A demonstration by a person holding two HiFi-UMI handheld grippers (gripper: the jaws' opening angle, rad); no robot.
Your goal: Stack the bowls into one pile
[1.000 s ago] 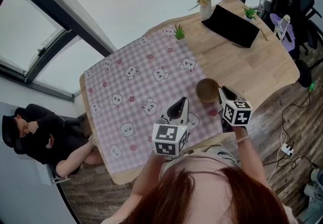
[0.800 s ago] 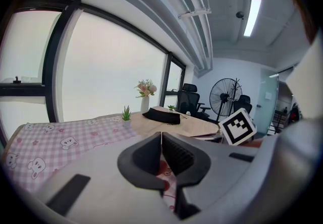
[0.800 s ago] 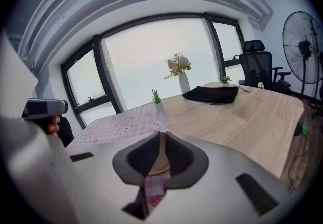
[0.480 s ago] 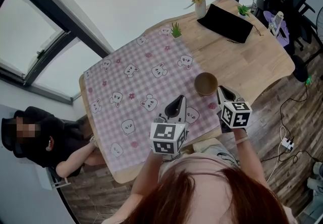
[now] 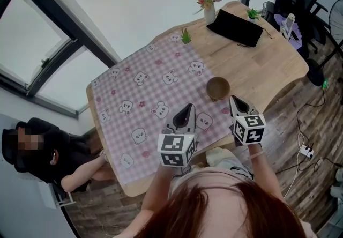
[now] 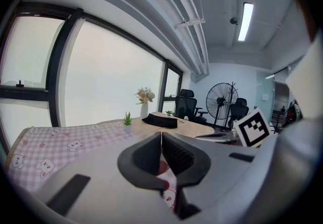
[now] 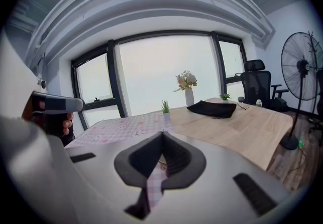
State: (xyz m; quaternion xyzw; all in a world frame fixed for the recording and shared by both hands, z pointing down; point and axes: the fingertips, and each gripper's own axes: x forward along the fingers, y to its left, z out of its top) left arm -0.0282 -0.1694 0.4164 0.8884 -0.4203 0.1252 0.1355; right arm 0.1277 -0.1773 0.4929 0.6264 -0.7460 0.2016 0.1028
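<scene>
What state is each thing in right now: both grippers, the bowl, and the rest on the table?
left gripper: shut, empty.
right gripper: shut, empty.
bowl: upright at the tablecloth's edge, free of both grippers; whether others are nested inside cannot be told.
tablecloth: spread flat over part of the table.
flower vase: upright.
black pouch: lying flat.

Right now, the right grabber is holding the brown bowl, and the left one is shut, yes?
No. The right gripper holds nothing: the right gripper view shows its jaws together and empty. The brown bowl sits on the table just ahead of it, in the head view. The left gripper is shut, yes.
</scene>
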